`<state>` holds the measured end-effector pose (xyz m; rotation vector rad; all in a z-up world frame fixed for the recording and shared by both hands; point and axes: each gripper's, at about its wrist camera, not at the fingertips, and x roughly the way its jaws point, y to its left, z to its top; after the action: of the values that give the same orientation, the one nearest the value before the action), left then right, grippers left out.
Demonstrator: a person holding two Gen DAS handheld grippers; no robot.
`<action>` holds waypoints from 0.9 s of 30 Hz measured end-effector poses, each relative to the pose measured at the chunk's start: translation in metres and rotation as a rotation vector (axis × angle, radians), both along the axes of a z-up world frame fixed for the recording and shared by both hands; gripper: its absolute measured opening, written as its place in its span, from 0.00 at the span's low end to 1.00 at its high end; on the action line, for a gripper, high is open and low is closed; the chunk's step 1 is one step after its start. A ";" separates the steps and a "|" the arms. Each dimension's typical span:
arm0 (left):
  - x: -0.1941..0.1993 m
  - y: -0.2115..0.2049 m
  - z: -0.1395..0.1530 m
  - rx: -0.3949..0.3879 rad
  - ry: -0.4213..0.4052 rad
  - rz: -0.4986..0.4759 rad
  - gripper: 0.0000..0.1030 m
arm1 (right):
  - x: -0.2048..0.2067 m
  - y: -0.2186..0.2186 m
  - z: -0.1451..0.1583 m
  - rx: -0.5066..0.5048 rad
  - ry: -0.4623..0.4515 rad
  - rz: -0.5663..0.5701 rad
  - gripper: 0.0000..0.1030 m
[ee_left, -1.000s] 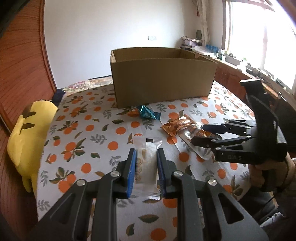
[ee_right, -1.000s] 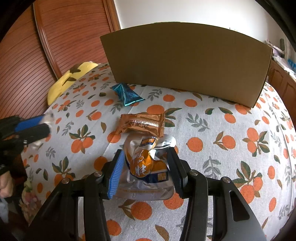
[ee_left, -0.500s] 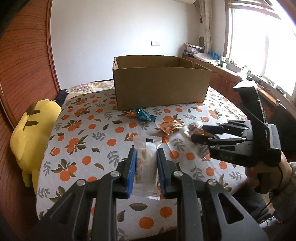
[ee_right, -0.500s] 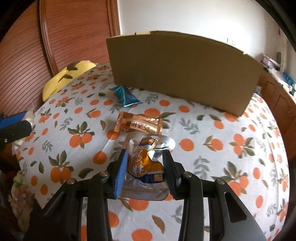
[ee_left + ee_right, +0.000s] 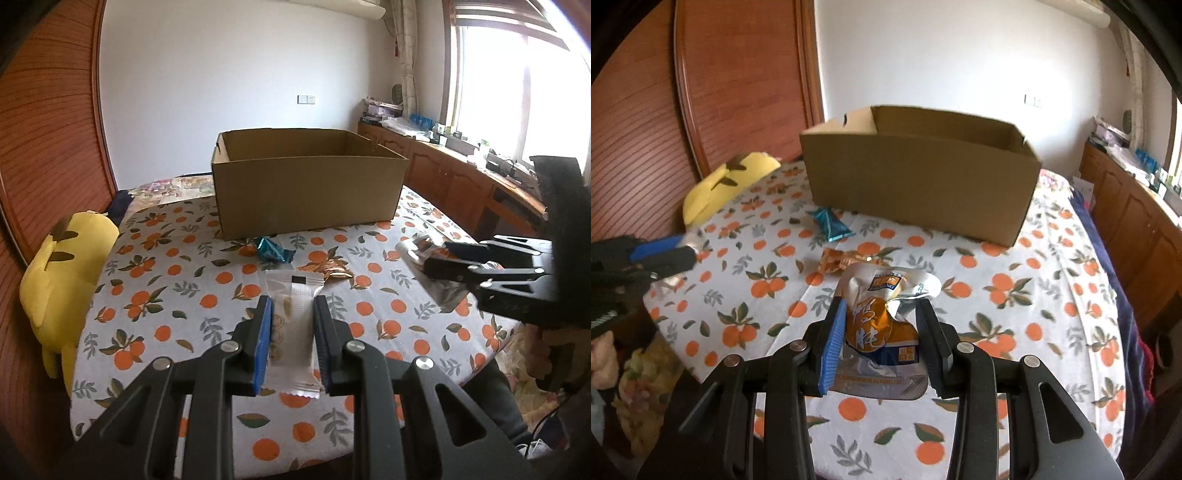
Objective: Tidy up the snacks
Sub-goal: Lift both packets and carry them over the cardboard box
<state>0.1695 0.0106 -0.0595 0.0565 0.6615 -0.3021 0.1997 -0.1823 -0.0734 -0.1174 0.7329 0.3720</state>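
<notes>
My left gripper (image 5: pixel 292 338) is shut on a clear white snack packet (image 5: pixel 293 332), held above the table. My right gripper (image 5: pixel 881 341) is shut on a silver and orange foil pouch (image 5: pixel 882 328), also lifted; it shows at the right of the left wrist view (image 5: pixel 436 258). An open cardboard box (image 5: pixel 306 195) stands at the far side of the table (image 5: pixel 916 181). A teal wrapper (image 5: pixel 273 251) and an orange wrapper (image 5: pixel 334 271) lie on the tablecloth in front of the box, the teal one (image 5: pixel 831 225) nearest it.
The table has an orange-print cloth (image 5: pixel 155 295). A yellow plush toy (image 5: pixel 62 273) sits at its left edge. A wooden wall panel is on the left, and wooden cabinets (image 5: pixel 458 177) under a window are on the right.
Both grippers have risen and pulled back from the table with their packets held. The box now looks farther away and its open top is visible.
</notes>
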 end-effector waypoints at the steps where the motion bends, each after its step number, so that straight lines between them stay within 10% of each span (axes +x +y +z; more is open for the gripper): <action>1: 0.002 -0.003 -0.001 0.000 0.000 -0.003 0.20 | -0.001 -0.002 0.003 0.007 -0.005 -0.002 0.38; 27: 0.092 -0.032 0.016 -0.008 -0.054 -0.055 0.20 | 0.053 -0.033 0.042 0.045 -0.116 0.016 0.38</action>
<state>0.2611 -0.0216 -0.0440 0.0753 0.6060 -0.3550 0.2531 -0.2155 -0.0318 -0.1015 0.6086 0.3933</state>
